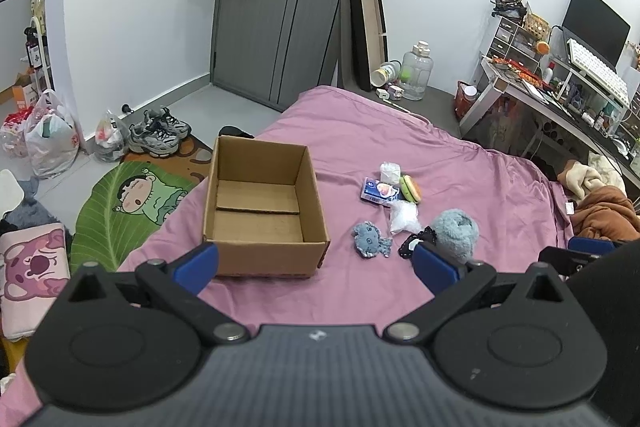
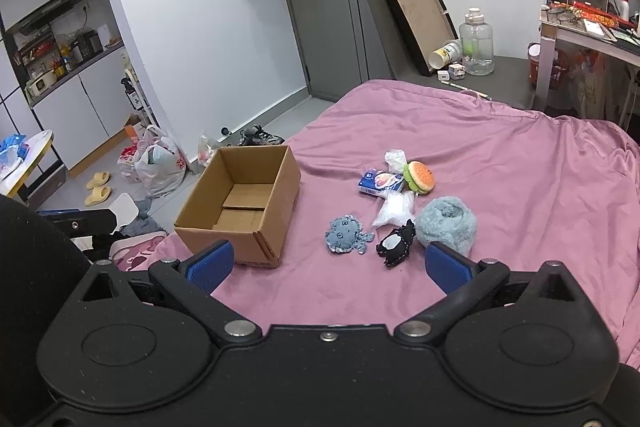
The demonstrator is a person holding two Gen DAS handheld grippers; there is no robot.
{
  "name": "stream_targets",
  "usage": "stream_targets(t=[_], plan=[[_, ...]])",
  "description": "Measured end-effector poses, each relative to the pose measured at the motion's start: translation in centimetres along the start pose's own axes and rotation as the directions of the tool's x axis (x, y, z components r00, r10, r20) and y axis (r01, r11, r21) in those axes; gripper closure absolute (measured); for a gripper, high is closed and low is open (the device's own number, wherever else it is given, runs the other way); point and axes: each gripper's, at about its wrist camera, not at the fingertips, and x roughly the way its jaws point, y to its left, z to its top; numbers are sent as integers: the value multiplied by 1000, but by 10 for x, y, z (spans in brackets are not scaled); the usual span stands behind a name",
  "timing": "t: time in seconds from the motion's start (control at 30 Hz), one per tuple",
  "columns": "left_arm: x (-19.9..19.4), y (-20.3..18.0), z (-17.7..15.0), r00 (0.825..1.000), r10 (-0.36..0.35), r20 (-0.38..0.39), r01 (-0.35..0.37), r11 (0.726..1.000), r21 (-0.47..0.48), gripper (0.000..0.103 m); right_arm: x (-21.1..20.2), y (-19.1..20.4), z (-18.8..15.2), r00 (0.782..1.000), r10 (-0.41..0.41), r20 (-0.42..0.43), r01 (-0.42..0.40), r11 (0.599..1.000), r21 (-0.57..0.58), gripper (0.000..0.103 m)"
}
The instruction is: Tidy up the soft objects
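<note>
- On the bed (image 1: 360, 143), over its pink sheet, I hold both tools low and near me; nothing is between either pair of fingers.
- My left hand-held gripper (image 1: 316, 265) is released, its blue pads spread wide, one by the near corner of the box (image 1: 260, 211), the other just in front of the fluffy roll (image 1: 456, 231).
- My right hand-held gripper (image 2: 328, 265) is likewise released, pads wide apart, with bare sheet between them.
- That box (image 2: 244, 203) is open-topped cardboard, upright, with only its bottom flaps showing inside. It sits at the bed's left edge, apart from the soft things.
- To the right of the box lies the cluster of soft things, all on the sheet:
- a blue-grey octopus toy (image 2: 346, 233), nearest the box;
- a black and white pouch (image 2: 394, 245) just beside it, touching the fluffy roll (image 2: 446, 223);
- a clear bag (image 2: 394, 209) of something white behind those;
- a tissue pack (image 2: 380, 183), a burger plush (image 2: 419, 177) leaning on it, and a second small clear bag (image 2: 396, 159) at the back.
- Beyond the bed stand a grey door (image 1: 280, 7) and, at right, a cluttered desk (image 1: 560, 95); shoes (image 1: 160, 133) and plastic bags (image 1: 48, 135) sit on the floor at left.
</note>
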Motion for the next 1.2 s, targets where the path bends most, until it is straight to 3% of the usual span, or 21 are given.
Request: stream_targets(t=[1.2], plan=[[-1, 2, 2, 1000, 10, 6, -10, 1000, -2, 0, 1, -4, -1, 1000, 14, 8, -14, 1000, -4, 0]])
